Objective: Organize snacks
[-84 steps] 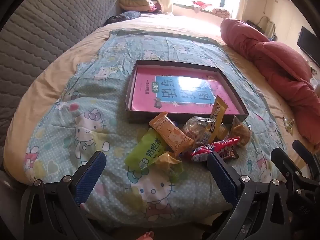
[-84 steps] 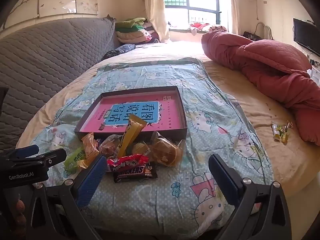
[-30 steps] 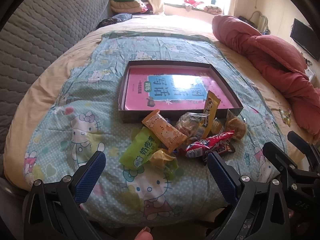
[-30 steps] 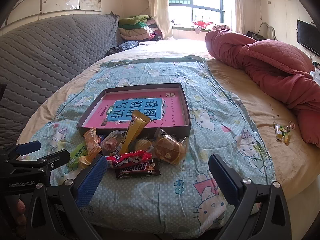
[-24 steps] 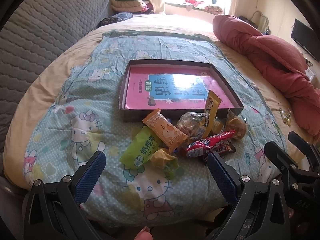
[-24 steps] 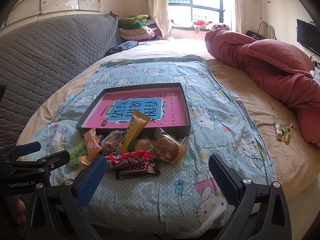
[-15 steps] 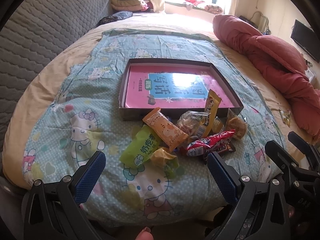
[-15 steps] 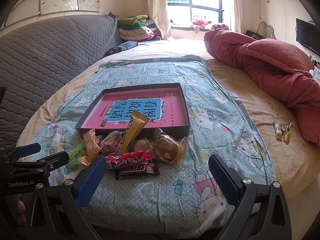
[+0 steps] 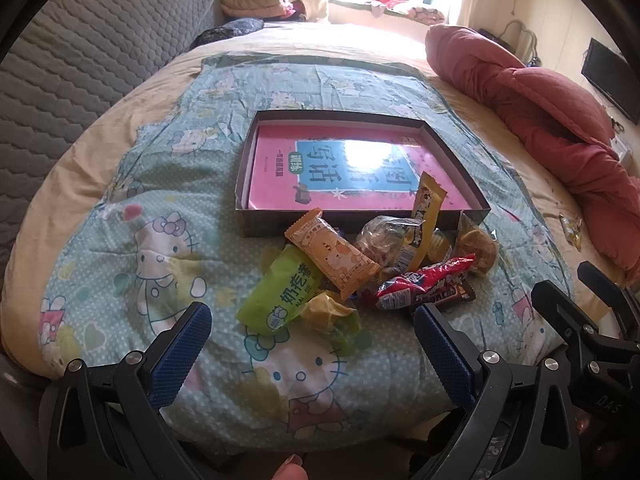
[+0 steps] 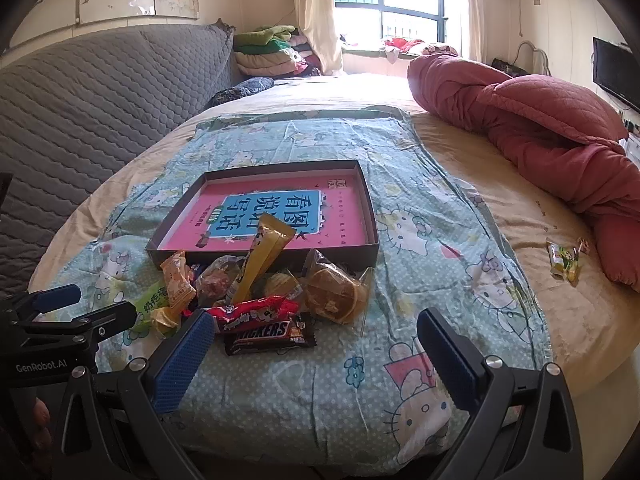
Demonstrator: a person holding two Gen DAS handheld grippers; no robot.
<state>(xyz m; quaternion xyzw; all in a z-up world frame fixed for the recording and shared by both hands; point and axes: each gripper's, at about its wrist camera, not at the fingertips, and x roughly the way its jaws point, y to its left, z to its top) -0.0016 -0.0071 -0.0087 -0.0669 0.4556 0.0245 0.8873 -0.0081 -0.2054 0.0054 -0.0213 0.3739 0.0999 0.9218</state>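
A pile of snacks lies on a Hello Kitty blanket [image 9: 160,240] in front of a shallow dark box [image 9: 272,226] with a pink book inside. The pile holds a green packet [image 9: 284,292], an orange packet [image 9: 332,256], a yellow stick [image 9: 426,212], a red bar [image 9: 424,280], a Snickers bar [image 10: 268,334] and clear-wrapped cakes [image 10: 332,292]. My left gripper [image 9: 312,352] is open and empty, just short of the green packet. My right gripper [image 10: 312,356] is open and empty, just short of the Snickers bar.
A rolled red quilt [image 10: 540,120] lies along the right of the bed. Small loose candies [image 10: 564,260] lie on the beige sheet at the right. A grey quilted headboard [image 10: 80,100] runs along the left. Folded clothes [image 10: 268,52] sit far back.
Both grippers have crept slightly closer to the snack pile and stay open. The snacks and box have not moved.
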